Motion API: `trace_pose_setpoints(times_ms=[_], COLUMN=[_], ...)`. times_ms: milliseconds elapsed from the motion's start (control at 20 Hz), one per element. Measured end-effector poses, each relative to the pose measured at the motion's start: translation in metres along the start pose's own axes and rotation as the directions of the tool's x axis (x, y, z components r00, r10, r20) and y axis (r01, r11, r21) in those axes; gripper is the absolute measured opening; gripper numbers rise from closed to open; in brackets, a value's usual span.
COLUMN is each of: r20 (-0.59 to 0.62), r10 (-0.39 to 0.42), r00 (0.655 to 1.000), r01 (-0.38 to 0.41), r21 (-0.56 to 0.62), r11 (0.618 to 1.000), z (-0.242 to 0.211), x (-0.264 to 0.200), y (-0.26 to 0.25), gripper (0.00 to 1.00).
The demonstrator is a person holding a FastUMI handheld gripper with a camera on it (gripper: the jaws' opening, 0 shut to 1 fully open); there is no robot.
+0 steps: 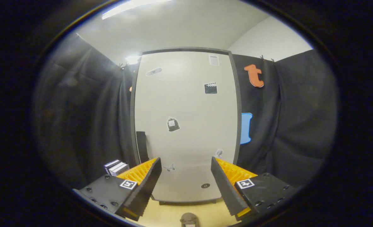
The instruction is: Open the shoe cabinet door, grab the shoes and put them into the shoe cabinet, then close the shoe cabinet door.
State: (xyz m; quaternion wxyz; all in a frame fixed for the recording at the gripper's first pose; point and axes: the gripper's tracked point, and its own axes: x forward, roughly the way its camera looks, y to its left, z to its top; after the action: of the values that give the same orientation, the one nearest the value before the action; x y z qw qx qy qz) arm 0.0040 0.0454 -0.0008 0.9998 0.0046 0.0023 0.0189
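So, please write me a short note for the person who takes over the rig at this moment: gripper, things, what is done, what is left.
Hand-held gripper: open, holding nothing, fingers spread and pointing at the shoe cabinet door.
Door: shut, straight ahead beyond the fingers, with small stickers on it. A dark handle sits at its left edge, just above the left finger.
Shoes: one rounded dark thing lies on the floor below the fingers; I cannot tell if it is a shoe.
Done: nothing yet.
Left: open the door, put the shoes in, close the door.

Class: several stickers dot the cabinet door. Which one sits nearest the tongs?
The butterfly-shaped sticker, low on the shoe cabinet door, right beside the left finger of the open tongs. The others sit higher.
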Motion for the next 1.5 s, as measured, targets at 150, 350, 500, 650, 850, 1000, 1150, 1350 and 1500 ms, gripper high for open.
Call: trace_pose_setpoints(times_ms=[150, 350, 500, 650, 850, 1000, 1150, 1350, 1500], r20=[0.005, -0.002, -0.004, -0.009, -0.006, -0.008, -0.014, -0.020, -0.013], r10=[-0.002, 0.011, 0.028, 0.050, 0.055, 0.043, 0.023, -0.017, -0.023], r00=[1.000, 1.000, 1.000, 0.999, 0.998, 0.999, 1.000, 1.000, 1.000], r01=[0.001, -0.011, -0.028, -0.050, -0.055, -0.043, -0.022, 0.018, 0.024], r21=[0.015, 0.014, 0.030, 0.036, 0.045, 0.055, 0.059, 0.048, 0.054], r11=[1.000, 1.000, 0.999, 0.998, 0.997, 0.998, 0.998, 0.999, 0.998], z=[-0.002, -0.006, -0.010, -0.016, -0.023, -0.028, -0.033, -0.037, -0.037], x=[0.008, 0.021, 0.038, 0.059, 0.091, 0.115, 0.133, 0.150, 0.161], y=[0.015, 0.041, 0.067, 0.097, 0.128, 0.141, 0.146, 0.145, 0.146], gripper=[0.98, 0.98, 0.98, 0.98, 0.98, 0.94, 0.89, 0.75, 0.59])
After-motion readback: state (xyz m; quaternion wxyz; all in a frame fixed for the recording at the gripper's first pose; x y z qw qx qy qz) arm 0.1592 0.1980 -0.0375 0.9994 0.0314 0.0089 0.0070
